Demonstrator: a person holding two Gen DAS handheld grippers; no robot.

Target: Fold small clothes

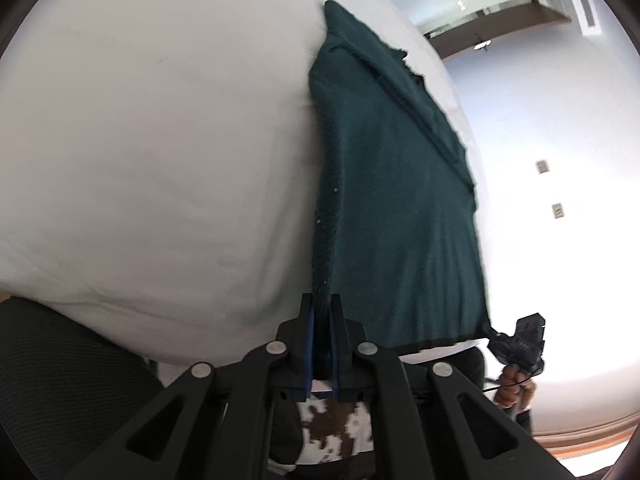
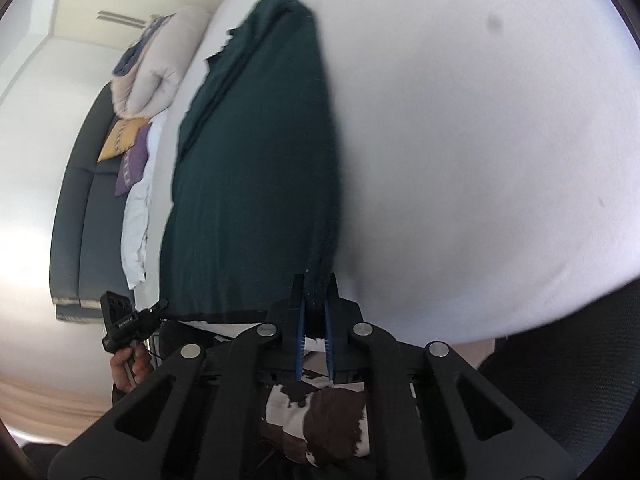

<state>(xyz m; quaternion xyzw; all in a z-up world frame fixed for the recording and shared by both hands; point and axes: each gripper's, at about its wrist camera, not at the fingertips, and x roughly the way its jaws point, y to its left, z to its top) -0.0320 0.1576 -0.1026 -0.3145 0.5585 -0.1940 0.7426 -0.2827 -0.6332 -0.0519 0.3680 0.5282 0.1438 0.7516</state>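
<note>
A dark green garment point(image 1: 384, 200) is stretched taut and lifted off the white bed point(image 1: 140, 140), its far end still touching the sheet. My left gripper point(image 1: 322, 304) is shut on one near corner of it. My right gripper point(image 2: 316, 284) is shut on the other near corner of the garment point(image 2: 256, 160). Each gripper shows in the other's view: the right gripper point(image 1: 520, 340) at the lower right of the left wrist view, the left gripper point(image 2: 128, 320) at the lower left of the right wrist view. The near hem runs straight between them.
The white bed point(image 2: 480, 140) fills most of both views. Pillows and a rolled beige duvet point(image 2: 160, 64) lie by the dark headboard point(image 2: 80, 200). A yellow cushion point(image 2: 120, 140) and a purple cushion point(image 2: 134, 164) sit there too. A brown-and-white patterned cloth point(image 1: 336, 428) is below the grippers.
</note>
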